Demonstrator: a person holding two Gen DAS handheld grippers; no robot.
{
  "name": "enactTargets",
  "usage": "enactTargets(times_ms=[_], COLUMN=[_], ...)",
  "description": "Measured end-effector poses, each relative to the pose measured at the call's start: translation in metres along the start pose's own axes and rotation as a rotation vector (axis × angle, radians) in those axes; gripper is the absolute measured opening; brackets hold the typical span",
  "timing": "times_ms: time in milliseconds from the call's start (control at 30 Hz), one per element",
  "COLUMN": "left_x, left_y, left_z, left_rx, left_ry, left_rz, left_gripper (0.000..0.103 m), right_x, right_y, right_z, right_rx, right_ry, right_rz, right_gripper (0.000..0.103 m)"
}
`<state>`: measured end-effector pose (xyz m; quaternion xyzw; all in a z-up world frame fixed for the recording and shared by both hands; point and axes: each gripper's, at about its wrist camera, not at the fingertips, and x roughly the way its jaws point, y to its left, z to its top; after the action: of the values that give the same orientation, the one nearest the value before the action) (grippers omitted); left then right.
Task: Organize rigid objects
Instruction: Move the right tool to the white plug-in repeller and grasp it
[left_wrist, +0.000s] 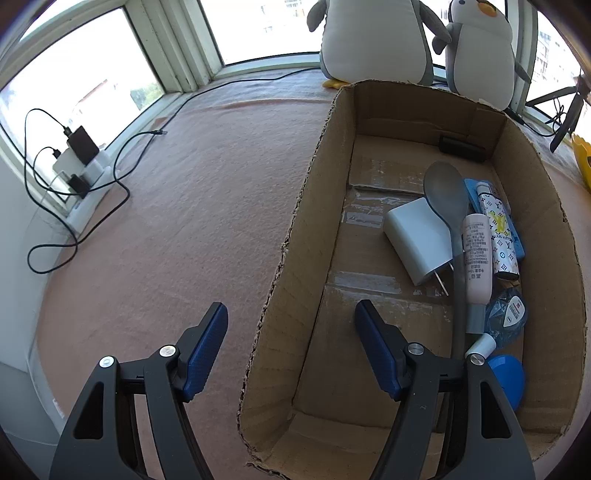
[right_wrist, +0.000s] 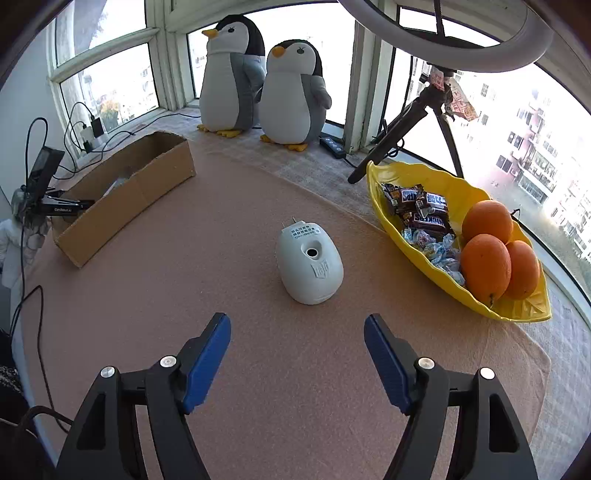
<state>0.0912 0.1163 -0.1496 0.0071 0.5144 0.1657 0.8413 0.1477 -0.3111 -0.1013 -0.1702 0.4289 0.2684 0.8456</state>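
Plug-in diffuser (right_wrist: 309, 263), white, lies alone on the bench (right_wrist: 221, 295), ahead of the right gripper (right_wrist: 297, 349), jaws spread and empty. Cardboard box (left_wrist: 295, 236) already holds charger (left_wrist: 417, 240), spoon (left_wrist: 448, 206) and tubes; left gripper (left_wrist: 291, 347) straddles its wall, jaws spread, gripping nothing.

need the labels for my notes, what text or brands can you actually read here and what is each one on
"SNICKERS": on the brown candy bar wrappers in the yellow dish.
"LOUIS VUITTON", partly legible, with LV monogram: on the patterned tube in the cardboard box.
Pink tube: small printed lines, too small to read.
White plug-in device: top sticker and embossed logo, not legible.
Blue packet: white label, too blurred.
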Motion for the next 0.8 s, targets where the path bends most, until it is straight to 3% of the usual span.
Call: enactTargets(times_ms=[367,800], left_x=[-0.001,-0.002], left_y=[-0.002,-0.003], left_z=[0.000,-0.001], left_rx=[-0.018,-0.007], left_ry=[0.002,-0.001], left_rz=[0.018,0.031], left_gripper=[0.072,0.072], right_x=[0.063,0.091], right_y=[-0.006,-0.009], right_z=[0.031,0.039], right_rx=[-0.138,-0.138], right_ry=[0.073,0.096], right_rz=[0.041,0.075], right_gripper=[0.075,0.073])
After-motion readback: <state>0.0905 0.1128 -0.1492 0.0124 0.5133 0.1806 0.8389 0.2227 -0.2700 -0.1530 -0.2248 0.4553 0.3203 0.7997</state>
